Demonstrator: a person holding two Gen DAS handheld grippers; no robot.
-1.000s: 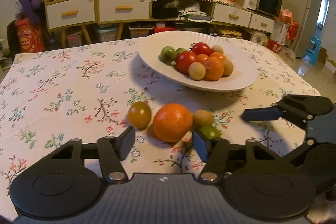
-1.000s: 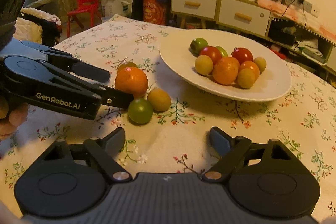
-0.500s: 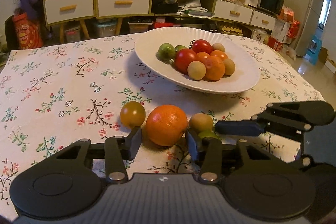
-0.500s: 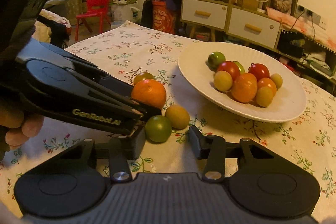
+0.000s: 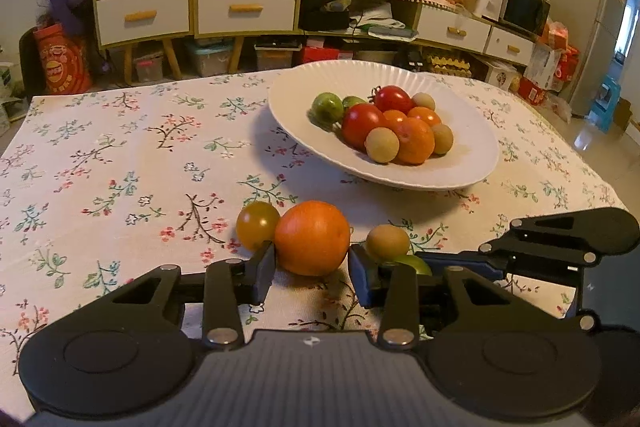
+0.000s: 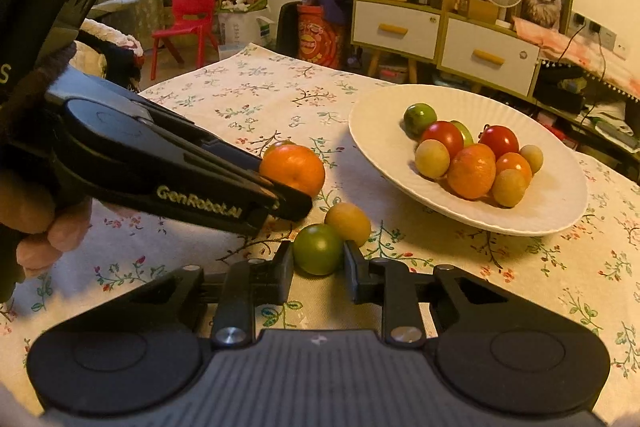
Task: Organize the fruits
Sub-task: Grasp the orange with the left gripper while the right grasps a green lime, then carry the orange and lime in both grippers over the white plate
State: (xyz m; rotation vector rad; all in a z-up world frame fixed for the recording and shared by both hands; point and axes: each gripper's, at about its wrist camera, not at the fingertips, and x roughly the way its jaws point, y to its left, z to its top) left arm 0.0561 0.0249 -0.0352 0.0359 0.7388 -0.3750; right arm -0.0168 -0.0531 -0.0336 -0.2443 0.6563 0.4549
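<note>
Black plastic left tongs (image 5: 311,269) are sitting low over the desk, their two fingers bracketing the large round orange (image 5: 312,237) and touching or all but touching its sides; whether they are actually squeezing it I cannot tell. Black right tongs (image 6: 318,263) are closing their fingers against both sides of the small round green fruit (image 6: 318,248), pinching it where it is resting on the floral-print tablecloth (image 6: 256,99). A small tan round fruit (image 6: 347,223) is lying just behind the green one, touching it, and a yellowish-brown tomato (image 5: 257,225) is leaning against the orange's left side. Farther back, the wide white ribbed plate (image 5: 472,131) is holding a pile of red tomatoes, orange fruits, tan fruits and green ones, standing apart from the four loose fruits.
</note>
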